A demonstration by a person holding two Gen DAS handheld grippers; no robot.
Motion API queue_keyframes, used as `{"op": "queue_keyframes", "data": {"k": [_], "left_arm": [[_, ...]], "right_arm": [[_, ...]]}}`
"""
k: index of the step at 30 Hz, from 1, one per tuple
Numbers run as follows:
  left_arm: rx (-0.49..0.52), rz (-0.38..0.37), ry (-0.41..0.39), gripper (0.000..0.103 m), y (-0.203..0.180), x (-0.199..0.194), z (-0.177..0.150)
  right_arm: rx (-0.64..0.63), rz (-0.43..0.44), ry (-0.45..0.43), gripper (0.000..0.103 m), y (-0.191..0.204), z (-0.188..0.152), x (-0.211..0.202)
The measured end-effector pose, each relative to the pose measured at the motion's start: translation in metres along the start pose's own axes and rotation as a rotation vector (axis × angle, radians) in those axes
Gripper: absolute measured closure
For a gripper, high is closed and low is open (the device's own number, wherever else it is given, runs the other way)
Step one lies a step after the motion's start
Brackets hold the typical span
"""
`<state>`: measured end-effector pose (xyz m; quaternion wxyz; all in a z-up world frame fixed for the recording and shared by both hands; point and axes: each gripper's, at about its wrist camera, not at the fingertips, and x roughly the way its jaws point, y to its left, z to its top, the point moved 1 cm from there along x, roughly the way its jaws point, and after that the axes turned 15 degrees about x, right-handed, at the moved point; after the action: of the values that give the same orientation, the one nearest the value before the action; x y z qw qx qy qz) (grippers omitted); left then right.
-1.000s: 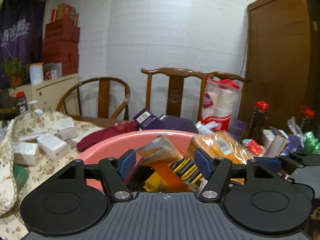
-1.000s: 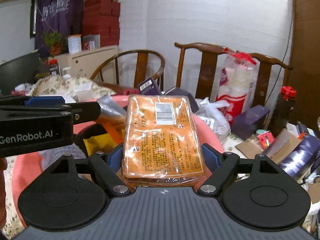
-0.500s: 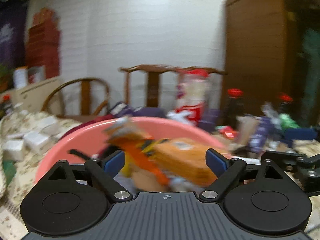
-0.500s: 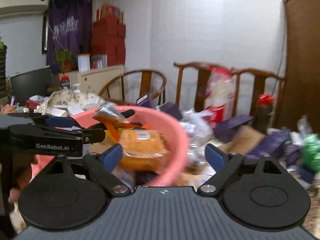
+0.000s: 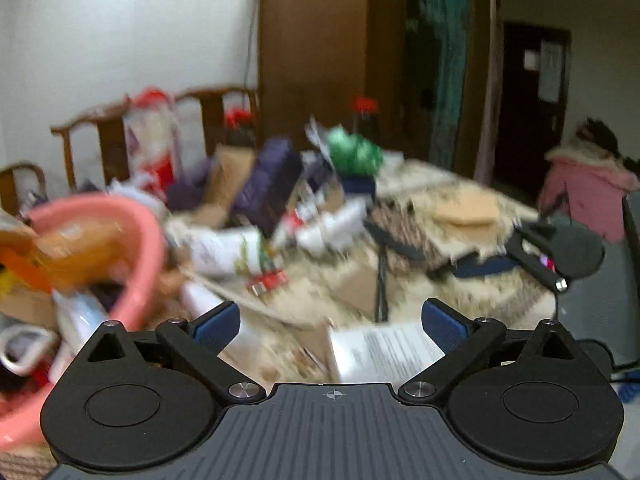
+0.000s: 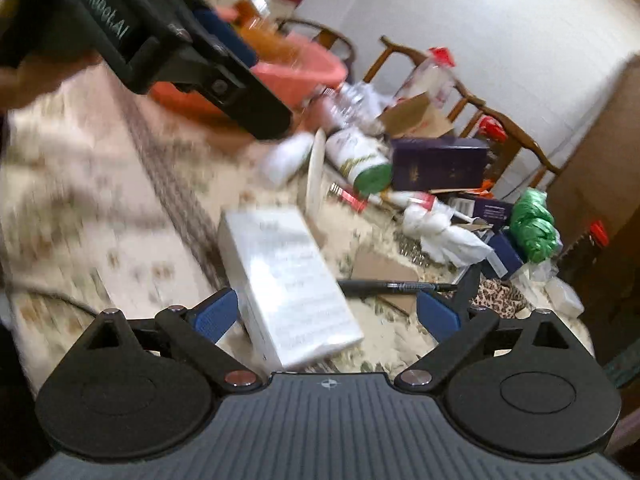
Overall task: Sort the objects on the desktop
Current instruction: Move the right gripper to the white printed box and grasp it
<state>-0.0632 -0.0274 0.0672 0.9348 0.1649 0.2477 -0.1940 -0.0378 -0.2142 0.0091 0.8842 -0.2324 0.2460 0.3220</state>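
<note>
The picture is blurred by motion. A pink basin [image 5: 136, 232] holding orange packets [image 5: 76, 248] sits at the left of the left wrist view. My left gripper [image 5: 331, 322] is over the floral tablecloth, its jaws opening with nothing gripped; a white printed box [image 5: 380, 350] lies below them. In the right wrist view my right gripper [image 6: 327, 312] stands open above that white box [image 6: 284, 280], pads apart from it. A black pen [image 6: 396, 287] lies just beyond the box.
A heap of clutter lies further back: a green-capped white bottle [image 6: 360, 160], a purple box [image 6: 440, 164], a green bundle [image 6: 534, 224] and cardboard [image 6: 380, 268]. Wooden chairs [image 5: 100, 128] and a wardrobe [image 5: 312, 60] stand behind. A person in a pink jacket [image 5: 588, 196] is at the right.
Both grippers swung right, away from the basin, and dipped toward the table. The orange packet between the right fingers now lies in the basin. Both pairs of jaws have widened.
</note>
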Motion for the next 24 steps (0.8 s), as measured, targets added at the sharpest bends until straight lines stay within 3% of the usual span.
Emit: {"op": "queue_keyframes", "data": {"k": [4,8,10,12,16,21,24], "left_arm": [[-0.014,0.000,0.082,0.001,-0.003,0.025,-0.012],[-0.060,-0.017,0.110,0.001,0.010,0.035,-0.019],[-0.086,-0.028,0.119,0.001,0.015,0.041,-0.020],[-0.107,-0.036,0.131,0.001,0.016,0.046,-0.021],[-0.103,-0.051,0.130,0.001,0.011,0.054,-0.021],[-0.105,0.068,0.120,0.001,0.016,0.060,-0.015],[-0.115,0.075,0.118,0.001,0.019,0.069,-0.007]], "right_arm": [[0.001,0.058,0.052,0.008,-0.005,0.004,0.023],[0.028,0.136,0.094,0.008,-0.011,0.005,0.044],[0.088,0.176,0.108,0.022,-0.015,0.007,0.049],[0.165,0.209,0.125,0.023,-0.020,0.006,0.049],[0.210,0.145,0.097,0.026,-0.015,-0.002,0.038],[0.386,0.081,0.055,0.027,-0.025,-0.012,0.019],[0.506,0.014,0.025,0.027,-0.041,-0.016,0.016]]}}
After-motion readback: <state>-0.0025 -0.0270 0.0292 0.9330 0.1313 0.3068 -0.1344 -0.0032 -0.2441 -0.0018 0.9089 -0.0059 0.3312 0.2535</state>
